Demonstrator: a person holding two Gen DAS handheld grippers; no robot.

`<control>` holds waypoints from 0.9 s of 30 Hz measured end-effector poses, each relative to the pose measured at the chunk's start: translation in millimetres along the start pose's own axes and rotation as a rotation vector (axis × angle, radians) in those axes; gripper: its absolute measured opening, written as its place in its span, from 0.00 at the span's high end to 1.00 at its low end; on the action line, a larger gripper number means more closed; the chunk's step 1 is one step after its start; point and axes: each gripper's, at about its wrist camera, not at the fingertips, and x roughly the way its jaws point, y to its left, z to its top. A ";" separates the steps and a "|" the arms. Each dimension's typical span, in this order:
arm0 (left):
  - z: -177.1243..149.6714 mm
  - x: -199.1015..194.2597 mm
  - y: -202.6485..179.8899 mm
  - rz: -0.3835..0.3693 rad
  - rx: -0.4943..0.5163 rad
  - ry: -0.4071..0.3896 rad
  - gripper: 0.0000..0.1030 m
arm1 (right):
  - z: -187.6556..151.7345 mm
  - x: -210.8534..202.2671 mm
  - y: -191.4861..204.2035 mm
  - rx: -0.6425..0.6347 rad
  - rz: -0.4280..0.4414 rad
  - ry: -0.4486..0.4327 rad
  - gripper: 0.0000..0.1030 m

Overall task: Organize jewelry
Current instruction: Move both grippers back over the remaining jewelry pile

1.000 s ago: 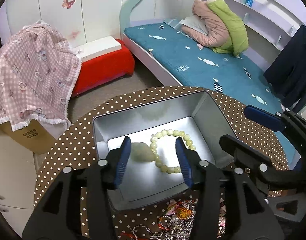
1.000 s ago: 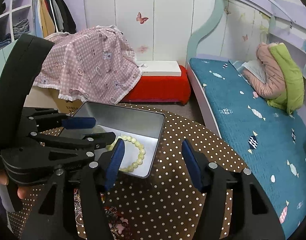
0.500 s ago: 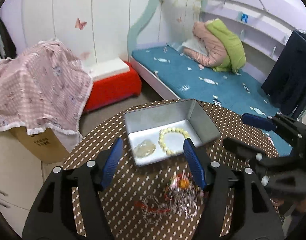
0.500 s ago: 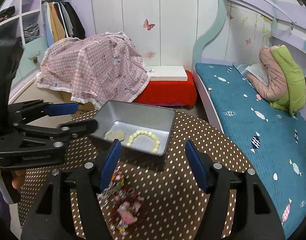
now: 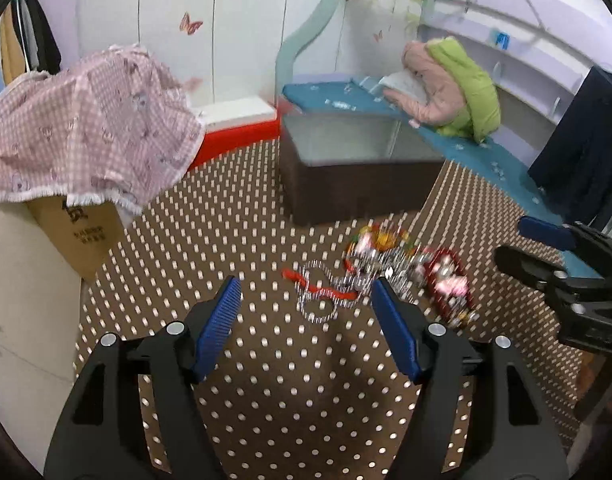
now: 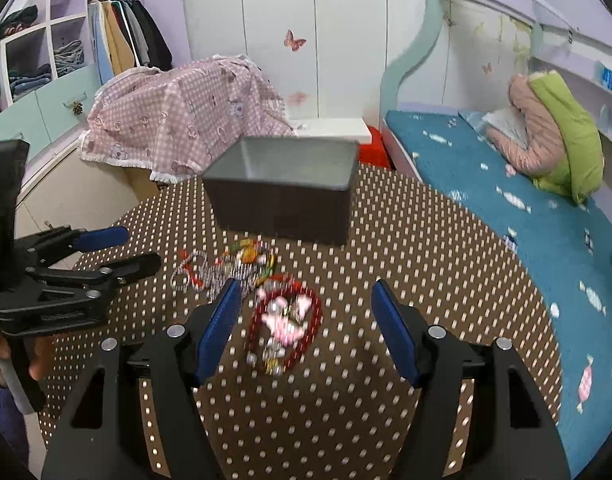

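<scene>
A tangle of jewelry lies on the brown dotted table [image 5: 266,380] in front of a grey metal tin [image 5: 345,152]. In the left wrist view a silver chain with a red cord [image 5: 325,292] lies just ahead of my left gripper [image 5: 306,284], whose jaws are opening with nothing between them. My right gripper [image 6: 306,286] is open over a red bead bracelet with a pink charm [image 6: 286,320], not touching it. The tin [image 6: 282,208] stands beyond the pile; its inside is hidden. Each gripper shows in the other's view: right gripper [image 5: 513,240], left gripper [image 6: 142,246].
Behind the table are a cardboard box under a pink checked cloth [image 5: 86,136], a red stool [image 5: 238,136] with a white box, and a bed with a teal cover [image 6: 505,208]. The table's round edge runs close on the left and right.
Both grippers drew back from the tin toward the near side of the table. The tin's inside and its pale bead bracelet went out of sight. The left jaws widened.
</scene>
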 end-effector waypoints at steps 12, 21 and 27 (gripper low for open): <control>-3.0 24.8 -26.3 -0.023 0.101 -0.001 0.53 | -27.7 -0.4 -17.5 0.078 0.023 0.032 0.36; 7.2 46.0 -36.4 -0.066 0.136 0.049 0.69 | -29.7 2.4 -25.8 0.105 0.051 0.037 0.34; 10.3 51.5 -35.3 -0.088 0.124 0.060 0.79 | -31.9 4.9 -29.8 0.115 0.063 0.046 0.34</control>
